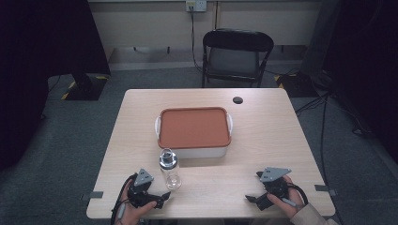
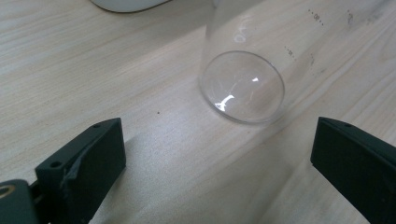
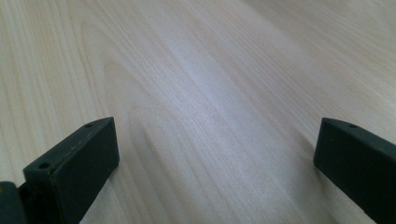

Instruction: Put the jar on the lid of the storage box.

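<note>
On the table [image 1: 141,117] stood one clear bottle [image 1: 170,169] and one white box [image 1: 194,151] with one orange lid [image 1: 194,127]. There was one small black disc [image 1: 238,100] (near the far edge). Two grippers were present, left [image 1: 160,198] and right [image 1: 252,200]. One folding chair [image 1: 236,56] stood behind.

Clearance around the clear bottle [image 1: 170,168] on the table [image 1: 263,140]

The white box with the orange lid [image 1: 194,126] stands just behind the bottle and blocks passage straight back from it. To the right of the bottle, bare table runs across to the right claw [image 1: 253,199], which rests wide open on the wood. The left claw [image 1: 162,197] sits near the bottle's front-left, jaws spread, with open table between them and the bottle's base. A small black disc [image 1: 238,100] lies well beyond the bottle, past the box.
</note>
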`<state>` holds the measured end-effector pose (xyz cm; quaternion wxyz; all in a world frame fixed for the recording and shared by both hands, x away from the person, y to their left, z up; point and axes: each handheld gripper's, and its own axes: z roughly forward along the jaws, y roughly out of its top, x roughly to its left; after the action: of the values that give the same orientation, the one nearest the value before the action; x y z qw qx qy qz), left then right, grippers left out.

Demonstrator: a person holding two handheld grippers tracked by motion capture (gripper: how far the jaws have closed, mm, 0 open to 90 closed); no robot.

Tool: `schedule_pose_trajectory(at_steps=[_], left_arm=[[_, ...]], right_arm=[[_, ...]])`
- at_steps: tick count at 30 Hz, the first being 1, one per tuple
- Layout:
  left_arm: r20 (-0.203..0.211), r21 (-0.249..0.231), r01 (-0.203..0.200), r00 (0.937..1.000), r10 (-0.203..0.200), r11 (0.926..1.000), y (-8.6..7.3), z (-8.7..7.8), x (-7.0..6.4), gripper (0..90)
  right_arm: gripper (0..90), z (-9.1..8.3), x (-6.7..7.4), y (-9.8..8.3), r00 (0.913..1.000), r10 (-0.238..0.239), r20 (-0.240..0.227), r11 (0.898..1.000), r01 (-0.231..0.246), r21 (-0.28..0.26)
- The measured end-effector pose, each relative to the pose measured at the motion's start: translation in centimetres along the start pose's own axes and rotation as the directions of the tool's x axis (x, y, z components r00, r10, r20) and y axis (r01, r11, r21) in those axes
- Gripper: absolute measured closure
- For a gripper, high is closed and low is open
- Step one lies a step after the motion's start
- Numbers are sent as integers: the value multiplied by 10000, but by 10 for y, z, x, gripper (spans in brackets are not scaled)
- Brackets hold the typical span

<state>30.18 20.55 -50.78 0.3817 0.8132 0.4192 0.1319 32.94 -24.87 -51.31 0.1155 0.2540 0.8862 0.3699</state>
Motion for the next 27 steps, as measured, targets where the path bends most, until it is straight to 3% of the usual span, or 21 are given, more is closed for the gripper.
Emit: schedule_pose_trajectory(at_steps=[27], left_arm=[[288, -453, -17, 9996, 30, 9990, 11, -2, -8, 35]], right_arm=[[0, 0, 0, 0, 10000, 2, 4, 10000, -2, 1]])
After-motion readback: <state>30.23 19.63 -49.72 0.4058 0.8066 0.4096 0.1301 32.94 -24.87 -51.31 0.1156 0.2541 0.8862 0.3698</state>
